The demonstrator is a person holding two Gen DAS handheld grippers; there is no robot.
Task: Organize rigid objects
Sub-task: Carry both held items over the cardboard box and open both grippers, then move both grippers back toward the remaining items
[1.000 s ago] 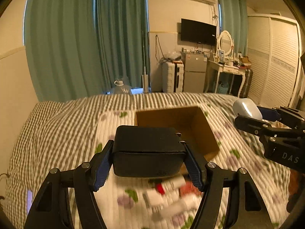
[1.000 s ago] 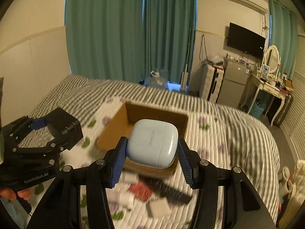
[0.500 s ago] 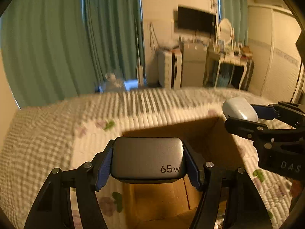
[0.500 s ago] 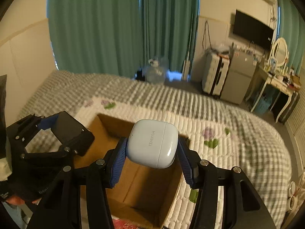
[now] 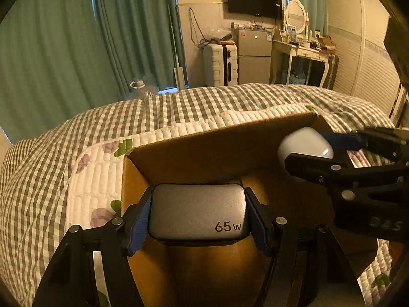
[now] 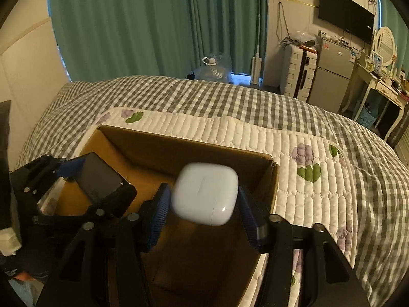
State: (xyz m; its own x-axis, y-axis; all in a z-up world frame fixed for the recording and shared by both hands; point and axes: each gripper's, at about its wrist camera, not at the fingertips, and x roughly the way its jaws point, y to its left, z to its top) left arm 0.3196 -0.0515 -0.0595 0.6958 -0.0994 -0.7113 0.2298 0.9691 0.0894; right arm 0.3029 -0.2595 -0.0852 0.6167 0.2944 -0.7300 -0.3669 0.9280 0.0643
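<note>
Left gripper (image 5: 198, 217): fingers closed narrow on a dark charger block (image 5: 198, 212) marked "65W", its long axis crosswise between the blue pads. It hangs over the left part of the cardboard box (image 5: 204, 140), inside the rim and above the bare floor of the box.

Right gripper (image 6: 204, 204): fingers spread a little wider than the white earbud case (image 6: 205, 195). A gap shows on each side between case and pad, and the case is blurred, so it appears released and dropping rather than gripped. It sits over the right part of the box, near the far right corner.

Key relation: both items lie straight ahead of their own fingers and directly over the open box; the interior is below each. Judged next move: let go downward. The left arm is nearer the left wall, the right arm nearer the right wall.

Obstructions: none seen on the visible box floor. The two grippers are near each other over the box but apart.

Beyond: box rests on a white quilted mat (image 6: 294, 148) with purple flowers, laid on a grey checked bed (image 6: 179, 92). Farther off are green curtains (image 6: 127, 25), a white suitcase (image 5: 219, 64), a small fridge (image 5: 253, 56) and a wall television (image 5: 253, 0).
</note>
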